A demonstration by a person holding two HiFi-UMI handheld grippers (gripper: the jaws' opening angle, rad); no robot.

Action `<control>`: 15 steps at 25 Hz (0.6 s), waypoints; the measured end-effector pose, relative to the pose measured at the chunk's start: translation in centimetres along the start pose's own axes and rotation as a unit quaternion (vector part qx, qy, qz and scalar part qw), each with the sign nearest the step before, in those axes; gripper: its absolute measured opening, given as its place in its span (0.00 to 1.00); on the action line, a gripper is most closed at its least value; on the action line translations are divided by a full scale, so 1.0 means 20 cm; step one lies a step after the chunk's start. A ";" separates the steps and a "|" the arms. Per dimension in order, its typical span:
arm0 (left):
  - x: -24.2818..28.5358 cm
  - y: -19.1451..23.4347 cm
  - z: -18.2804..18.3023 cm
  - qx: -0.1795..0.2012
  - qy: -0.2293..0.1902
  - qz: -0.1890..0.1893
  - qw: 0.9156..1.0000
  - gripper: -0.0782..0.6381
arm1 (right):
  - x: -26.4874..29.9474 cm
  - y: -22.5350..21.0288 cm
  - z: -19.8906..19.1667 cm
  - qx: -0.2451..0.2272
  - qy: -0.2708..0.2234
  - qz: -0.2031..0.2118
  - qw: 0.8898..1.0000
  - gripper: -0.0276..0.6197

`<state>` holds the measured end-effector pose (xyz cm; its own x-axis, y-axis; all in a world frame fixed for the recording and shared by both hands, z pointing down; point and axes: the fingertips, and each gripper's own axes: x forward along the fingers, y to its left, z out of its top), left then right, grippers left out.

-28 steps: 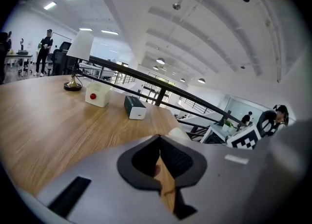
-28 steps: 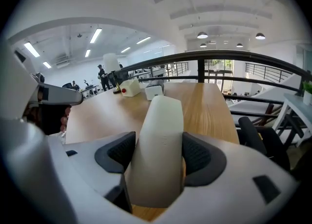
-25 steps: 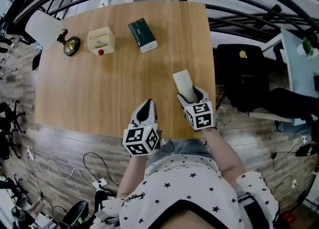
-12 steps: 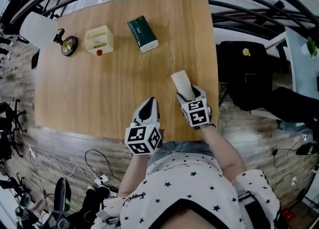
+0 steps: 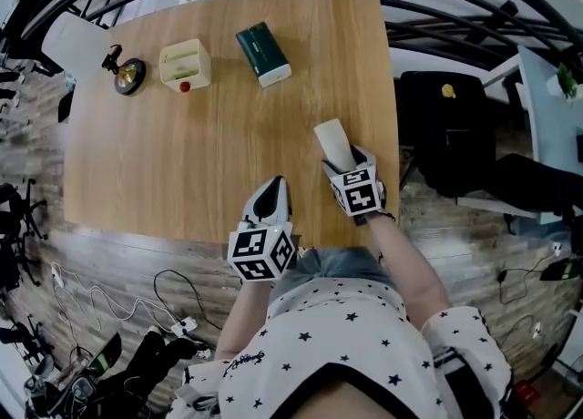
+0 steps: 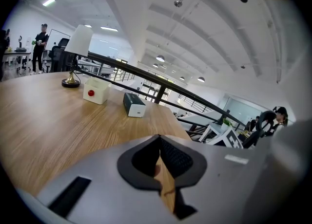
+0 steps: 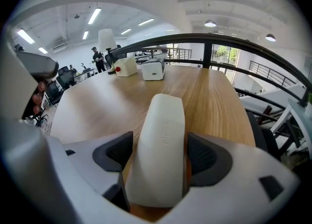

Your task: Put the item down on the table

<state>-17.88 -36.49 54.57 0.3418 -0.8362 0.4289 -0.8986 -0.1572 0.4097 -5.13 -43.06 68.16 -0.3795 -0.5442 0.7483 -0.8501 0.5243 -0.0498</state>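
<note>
My right gripper (image 7: pixel 159 154) is opening round the cream oblong plastic case (image 7: pixel 164 121), left gripper (image 6: pixel 159 158) closed, empty; a snagged case could tumble off the wooden table (image 5: pixel 182 162).

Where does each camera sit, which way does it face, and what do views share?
Head view: on the head, facing steeply down at the table; star-print shirt, left gripper and right gripper show.
Left gripper view: on that gripper, facing along its shut, empty jaws across the table.
Right gripper view: likewise; its jaws are opening around the white case.
Shared: both gripper views show lamp, green box.
</note>
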 end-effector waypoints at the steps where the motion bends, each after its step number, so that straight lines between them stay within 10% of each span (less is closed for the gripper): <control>1: -0.03 -0.01 0.00 0.000 -0.003 0.000 1.000 0.13 | -0.02 0.01 0.00 0.005 -0.006 0.001 1.000 0.57; 12: -0.44 -0.11 -0.12 0.014 -0.034 -0.004 0.999 0.13 | -0.57 0.24 0.03 0.037 -0.131 -0.012 0.991 0.59; 15: -0.54 -0.16 -0.17 0.015 -0.040 -0.008 0.999 0.13 | -0.77 0.36 0.02 0.040 -0.165 -0.001 0.985 0.44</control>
<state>-17.84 -25.18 51.40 0.3343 -0.8726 0.3563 -0.9015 -0.1858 0.3909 -5.44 -31.15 56.02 -0.4641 -0.7361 0.4927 -0.8722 0.4767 -0.1093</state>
